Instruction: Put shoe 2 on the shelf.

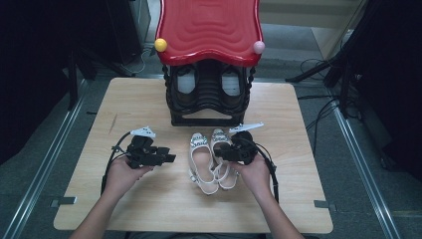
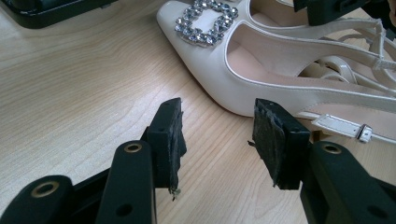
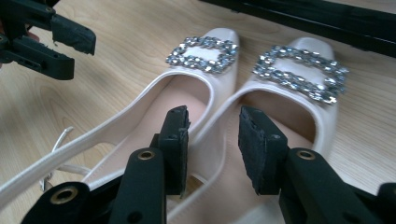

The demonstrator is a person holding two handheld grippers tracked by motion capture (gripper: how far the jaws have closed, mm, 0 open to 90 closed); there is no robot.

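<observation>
A pair of cream slingback shoes with crystal buckles lies side by side on the wooden table, toes pointing away: the left shoe (image 1: 198,160) (image 3: 187,88) (image 2: 219,65) and the right shoe (image 1: 222,144) (image 3: 299,107). My right gripper (image 1: 219,153) (image 3: 214,135) hovers over them, open. One jaw is above each shoe's opening, with the two adjoining side walls between the jaws and untouched. My left gripper (image 1: 168,158) (image 2: 217,135) is open and empty, low over bare wood just left of the left shoe, its jaws pointing at that shoe's side.
A black shoe rack (image 1: 206,107) with a red wavy top (image 1: 209,25) stands at the table's far edge, right behind the shoes. It holds dark shoes (image 1: 186,82). Yellow (image 1: 160,45) and pink (image 1: 259,47) balls sit on its corners. Bare table (image 1: 149,199) lies to both sides.
</observation>
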